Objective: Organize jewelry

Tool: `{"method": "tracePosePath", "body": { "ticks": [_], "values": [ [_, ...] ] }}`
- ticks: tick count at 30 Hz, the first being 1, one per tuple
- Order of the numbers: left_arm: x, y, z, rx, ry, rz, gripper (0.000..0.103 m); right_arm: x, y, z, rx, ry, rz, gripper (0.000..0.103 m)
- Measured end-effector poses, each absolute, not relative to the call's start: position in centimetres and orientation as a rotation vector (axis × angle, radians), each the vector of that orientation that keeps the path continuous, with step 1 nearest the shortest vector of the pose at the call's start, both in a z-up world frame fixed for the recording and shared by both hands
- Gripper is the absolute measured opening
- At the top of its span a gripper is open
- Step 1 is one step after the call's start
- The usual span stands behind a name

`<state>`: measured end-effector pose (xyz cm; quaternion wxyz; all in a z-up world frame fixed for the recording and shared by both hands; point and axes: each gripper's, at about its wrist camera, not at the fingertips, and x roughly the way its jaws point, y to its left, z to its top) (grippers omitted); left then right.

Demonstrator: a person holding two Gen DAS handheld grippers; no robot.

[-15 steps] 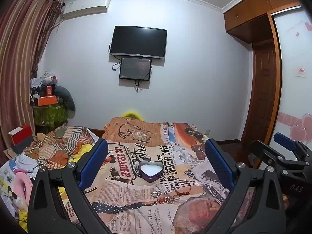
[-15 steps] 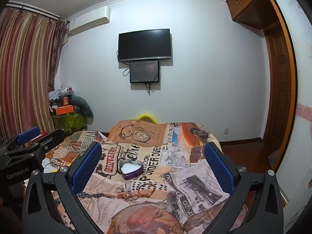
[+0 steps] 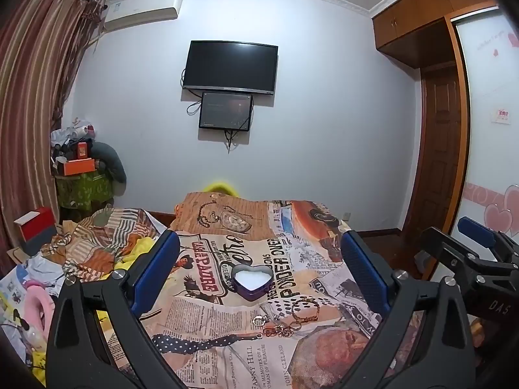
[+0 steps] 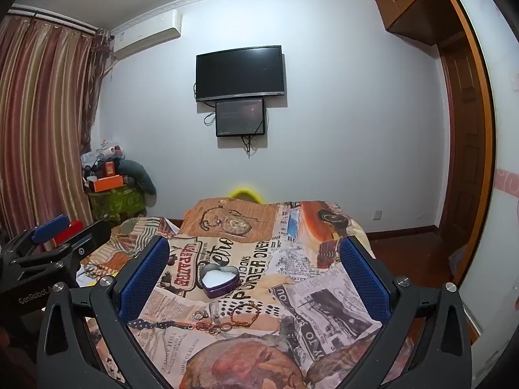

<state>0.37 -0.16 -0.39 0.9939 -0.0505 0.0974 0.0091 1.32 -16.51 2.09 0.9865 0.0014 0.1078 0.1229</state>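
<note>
Jewelry [image 3: 285, 319] lying loose on newspaper-print bedspread [image 3: 201, 317], just in front of heart-shaped tin [image 3: 252, 281], on camera side. Tin open, lid not seen, pale lining showing, nothing visibly inside. Braided bracelet [image 3: 305, 309] nearest tin; small rings and clasp pieces [image 3: 279, 328] clustered just beyond it, away from tin; polka-dot ribbon band [image 3: 207, 342] trailing off left of cluster.

Left gripper [image 3: 259, 265] hovering above bed, jaws spread wide, holding nothing. Right gripper [image 4: 254, 265] same: wide apart, empty, tin [image 4: 220, 279] and jewelry [image 4: 223, 319] framed between its fingers.

Likely step: first pick not yet made.

Risks, judged only:
- Pieces touching or maybe linked in cluster; hard to tell. Pinching one could drag neighbours along, drop them short of tin.
- Thin metal on soft fabric: fingers may sink, pinch bedspread instead, or skate over small rings.
- Busy print hides small rings; easy to miss one.
- Light tin on soft bed: nudge from a finger could tip or slide it.
- Both grippers close side by side; could collide if reaching for same cluster.
</note>
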Motion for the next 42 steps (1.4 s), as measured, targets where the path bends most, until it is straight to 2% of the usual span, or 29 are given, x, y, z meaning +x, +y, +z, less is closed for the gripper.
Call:
{"method": "tracePosePath", "body": {
  "ticks": [42],
  "values": [
    [0.0, -0.2, -1.2, -0.091, 0.201, 0.016, 0.100, 1.5, -17.2, 1.1, 0.020, 0.238, 0.255, 0.103]
  ]
}}
